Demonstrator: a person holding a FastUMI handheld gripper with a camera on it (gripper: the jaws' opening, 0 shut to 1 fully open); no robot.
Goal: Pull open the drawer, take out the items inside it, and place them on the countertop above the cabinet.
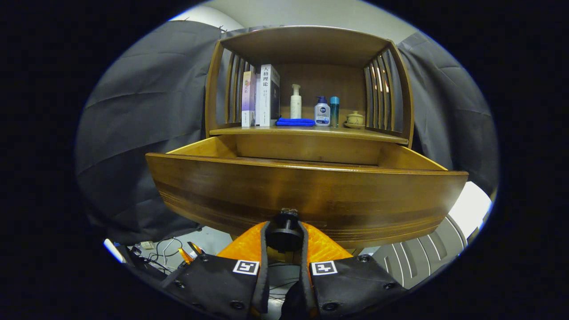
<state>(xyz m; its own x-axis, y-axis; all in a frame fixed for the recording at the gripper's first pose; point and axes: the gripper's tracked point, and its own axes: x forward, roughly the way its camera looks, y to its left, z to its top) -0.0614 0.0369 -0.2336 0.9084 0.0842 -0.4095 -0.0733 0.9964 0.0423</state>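
A wooden drawer (306,191) stands pulled well out of the cabinet, its broad front panel facing me. My gripper (284,235) is shut on the drawer's dark round knob (284,233), which sits between the two fingers at the panel's lower middle. The drawer's inside is hidden behind the front panel; only its far wall and side rims show. Above the drawer runs the countertop (306,130), a wooden shelf inside an open hutch.
On the countertop stand two books (262,95), a folded blue cloth (295,121), a white pump bottle (295,102), a blue-capped bottle (322,112), a teal can (334,111) and a small lidded cup (355,118). Cables (164,253) lie on the floor below left.
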